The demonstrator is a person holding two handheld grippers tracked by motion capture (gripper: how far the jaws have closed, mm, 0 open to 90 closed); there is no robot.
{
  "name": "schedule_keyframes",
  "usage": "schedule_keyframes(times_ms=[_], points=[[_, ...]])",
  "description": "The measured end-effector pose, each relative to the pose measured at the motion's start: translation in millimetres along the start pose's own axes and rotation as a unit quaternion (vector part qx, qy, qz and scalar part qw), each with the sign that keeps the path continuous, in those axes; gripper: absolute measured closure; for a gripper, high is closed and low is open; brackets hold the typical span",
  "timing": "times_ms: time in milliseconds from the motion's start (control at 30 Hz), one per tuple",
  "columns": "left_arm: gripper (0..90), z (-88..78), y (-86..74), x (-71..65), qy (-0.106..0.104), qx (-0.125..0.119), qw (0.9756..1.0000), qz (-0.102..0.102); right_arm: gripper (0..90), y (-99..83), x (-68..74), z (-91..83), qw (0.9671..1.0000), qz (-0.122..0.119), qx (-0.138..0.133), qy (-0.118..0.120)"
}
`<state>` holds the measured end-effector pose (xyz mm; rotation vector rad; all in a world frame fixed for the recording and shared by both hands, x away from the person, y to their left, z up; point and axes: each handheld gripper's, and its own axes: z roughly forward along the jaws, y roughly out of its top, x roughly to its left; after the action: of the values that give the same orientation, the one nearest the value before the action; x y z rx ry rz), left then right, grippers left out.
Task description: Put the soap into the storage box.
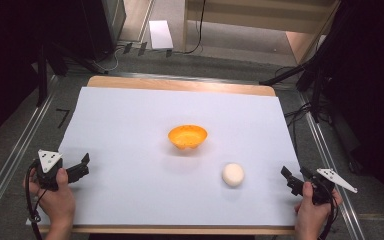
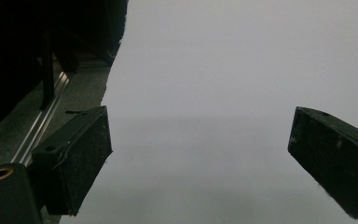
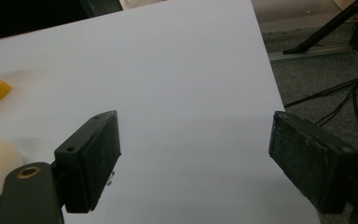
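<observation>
high: overhead, forward-down | gripper views: low, close | shared: white sheet (image 1: 145,150)

One orange bowl (image 1: 187,136) stands on the desk (image 1: 130,200) — a single one, upright. One pale round ball (image 1: 233,174) lies near it, and there is no second ball. One white sheet (image 1: 130,125) covers the desk top. Two claws are in the high view — the left claw (image 1: 82,167) and the right claw (image 1: 289,179) — each held by one hand, so two hands: a left hand (image 1: 57,202) and a right hand (image 1: 312,212).
</observation>
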<state>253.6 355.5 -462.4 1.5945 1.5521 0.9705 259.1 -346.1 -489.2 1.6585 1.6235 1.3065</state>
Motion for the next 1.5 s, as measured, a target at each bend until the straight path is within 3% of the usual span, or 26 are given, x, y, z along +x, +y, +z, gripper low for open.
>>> schedule_keyframes(times_ms=[233, 433, 533, 567, 600, 633, 733, 767, 800, 867, 900, 933, 1000, 1033, 1133, 1267, 1367, 1400, 1433, 1467, 1500], points=[[6.3, -0.6, -0.1, -0.3, 0.0, -0.001, 1.0, 0.002, 21.0, -0.2, 4.5, -0.9, 0.9999, -0.014, -0.003, -0.008], [6.3, 0.5, 0.5, -0.2, 0.001, 0.005, 1.0, 0.002, 26.0, 1.0, 13.6, -1.3, 0.9988, -0.048, 0.007, -0.009], [6.3, 1.0, 0.8, -0.3, 0.002, 0.009, 1.0, 0.003, 31.9, 2.4, 18.1, -2.8, 0.9975, -0.069, 0.012, -0.001], [6.3, 1.4, 0.8, -0.2, 0.0, 0.009, 1.0, 0.003, 33.7, 4.2, 21.5, -3.9, 0.9961, -0.085, 0.017, 0.017], [6.3, 1.5, 0.9, -0.2, 0.0, 0.009, 1.0, 0.003, 33.7, 4.2, 21.5, -3.9, 0.9961, -0.085, 0.017, 0.017], [6.3, 1.6, 0.9, -0.3, 0.001, 0.01, 0.9999, 0.003, 34.0, 7.0, 24.6, -4.9, 0.995, -0.088, 0.023, 0.042], [6.3, 0.8, 0.8, -0.4, 0.002, 0.008, 1.0, 0.004, 35.2, 10.3, 28.7, -5.2, 0.9932, -0.1, 0.039, 0.045], [6.3, 0.6, 0.5, -0.3, 0.0, 0.005, 1.0, 0.003, 35.2, 12.4, 30.9, -5.1, 0.9917, -0.109, 0.049, 0.046], [6.3, 0.0, 0.2, -0.1, -0.002, 0.002, 1.0, 0.003, 34.5, 16.8, 36.6, -4.1, 0.9881, -0.119, 0.082, 0.053], [6.3, -0.5, 0.1, -0.1, -0.002, 0.001, 1.0, 0.004, 30.0, 19.3, 43.5, -1.4, 0.984, -0.126, 0.107, 0.067], [6.4, -0.5, 0.1, -0.1, -0.002, 0.001, 1.0, 0.004, 30.0, 19.3, 43.5, -1.4, 0.984, -0.126, 0.107, 0.067], [6.3, -0.7, 0.0, -0.2, -0.002, 0.0, 1.0, 0.004, 24.4, 20.0, 51.0, 2.2, 0.9797, -0.139, 0.128, 0.067], [6.3, -0.8, 0.0, -0.6, -0.002, 0.0, 1.0, 0.005, 17.1, 20.4, 56.7, 4.6, 0.9763, -0.142, 0.145, 0.076], [6.4, -0.8, 0.0, -0.6, -0.002, 0.0, 1.0, 0.005, 17.1, 20.4, 56.7, 4.6, 0.9763, -0.142, 0.145, 0.076], [6.3, -0.9, -0.1, -1.1, -0.002, 0.0, 1.0, 0.008, 13.4, 22.3, 63.7, 6.9, 0.9698, -0.15, 0.165, 0.099], [6.4, -0.7, -0.3, -1.3, -0.002, -0.003, 1.0, 0.008, 13.4, 23.2, 68.0, 9.0, 0.9653, -0.162, 0.18, 0.098], [6.4, -0.9, -0.2, -1.5, -0.002, -0.001, 0.9999, 0.01, 13.1, 23.7, 74.1, 12.5, 0.9595, -0.176, 0.2, 0.093], [6.4, -0.9, -0.2, -1.5, -0.002, -0.001, 0.9999, 0.01, 13.1, 23.7, 74.1, 12.5, 0.9595, -0.176, 0.2, 0.093], [6.4, -0.9, -0.2, -1.6, -0.002, -0.001, 0.9999, 0.011, 13.1, 23.8, 75.8, 13.6, 0.9578, -0.181, 0.204, 0.09], [6.9, -0.9, -0.1, -1.7, -0.002, -0.001, 0.9999, 0.012, 13.0, 23.9, 79.2, 16.4, 0.9537, -0.19, 0.215, 0.091], [6.9, -0.8, -0.1, -1.7, -0.002, -0.001, 0.9999, 0.012, 13.0, 23.9, 79.2, 16.4, 0.9537, -0.19, 0.215, 0.091]])
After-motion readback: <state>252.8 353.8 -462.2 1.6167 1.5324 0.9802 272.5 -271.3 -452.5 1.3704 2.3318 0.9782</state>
